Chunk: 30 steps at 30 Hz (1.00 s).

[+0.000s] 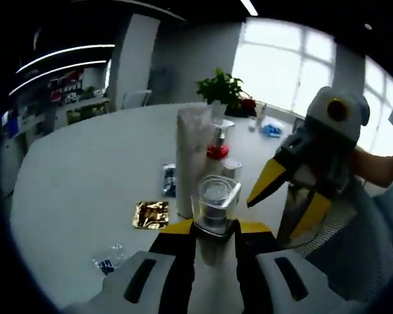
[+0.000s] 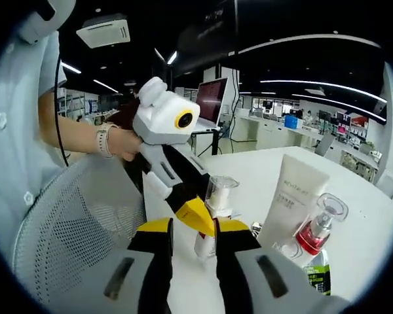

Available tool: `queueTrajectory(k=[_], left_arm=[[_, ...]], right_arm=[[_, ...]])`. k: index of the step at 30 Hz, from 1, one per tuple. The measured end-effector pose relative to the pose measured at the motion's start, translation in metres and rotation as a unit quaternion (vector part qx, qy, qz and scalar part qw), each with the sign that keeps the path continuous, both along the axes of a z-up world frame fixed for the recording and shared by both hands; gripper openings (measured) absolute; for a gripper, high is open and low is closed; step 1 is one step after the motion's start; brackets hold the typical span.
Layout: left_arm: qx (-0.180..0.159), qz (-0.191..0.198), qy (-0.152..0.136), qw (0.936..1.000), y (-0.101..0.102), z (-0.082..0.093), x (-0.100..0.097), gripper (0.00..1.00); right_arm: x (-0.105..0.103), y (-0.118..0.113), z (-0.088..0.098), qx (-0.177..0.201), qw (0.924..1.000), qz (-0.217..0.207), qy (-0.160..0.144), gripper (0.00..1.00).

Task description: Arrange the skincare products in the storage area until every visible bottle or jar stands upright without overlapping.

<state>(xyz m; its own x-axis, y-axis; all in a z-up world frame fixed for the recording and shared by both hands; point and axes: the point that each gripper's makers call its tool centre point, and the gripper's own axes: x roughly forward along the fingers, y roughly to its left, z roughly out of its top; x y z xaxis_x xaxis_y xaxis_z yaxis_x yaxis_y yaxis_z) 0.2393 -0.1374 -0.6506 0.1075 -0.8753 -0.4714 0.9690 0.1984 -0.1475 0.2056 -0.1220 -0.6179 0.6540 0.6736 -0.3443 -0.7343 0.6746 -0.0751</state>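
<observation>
Left gripper view takes in the big white counter [image 1: 85,170] sweeping across the left and centre of the frame. Near centre stands a tall white tube [image 1: 191,154], upright on its cap, and behind it a red-collared pump bottle [image 1: 217,147]. At bottom centre the left tool [image 1: 214,230] is clamped on a clear square-capped bottle [image 1: 215,203], carried upright, likely so it can go straight down on its base. The right tool [image 1: 275,180] comes in from the right, yellow tips angled toward that bottle; whether its jaws are apart or together I cannot tell. Flat to the lower left lies a gold sachet [image 1: 150,214]. In the right gripper view, the right tool [image 2: 191,229] sits at bottom centre, just short of the clear bottle.
</observation>
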Motion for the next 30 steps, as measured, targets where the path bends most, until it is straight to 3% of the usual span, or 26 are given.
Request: queueTrajectory(k=[5, 14, 25, 30], left_arm=[[0.016, -0.017, -0.038, 0.9990, -0.003, -0.007, 0.000, 0.19], [0.021, -0.023, -0.064, 0.9975, -0.008, -0.014, 0.007, 0.19], [0.036, -0.015, -0.044, 0.9983, -0.008, -0.030, 0.015, 0.19], [0.024, -0.016, -0.039, 0.9988, -0.010, -0.028, 0.013, 0.19]], right_arm=[[0.002, -0.003, -0.002, -0.003, 0.9999, -0.010, 0.002, 0.23], [0.004, -0.011, -0.006, -0.013, 0.9993, -0.034, 0.001, 0.23], [0.006, -0.017, -0.011, -0.022, 0.9986, -0.047, 0.004, 0.22], [0.004, -0.019, -0.011, -0.022, 0.9985, -0.051, 0.005, 0.23]])
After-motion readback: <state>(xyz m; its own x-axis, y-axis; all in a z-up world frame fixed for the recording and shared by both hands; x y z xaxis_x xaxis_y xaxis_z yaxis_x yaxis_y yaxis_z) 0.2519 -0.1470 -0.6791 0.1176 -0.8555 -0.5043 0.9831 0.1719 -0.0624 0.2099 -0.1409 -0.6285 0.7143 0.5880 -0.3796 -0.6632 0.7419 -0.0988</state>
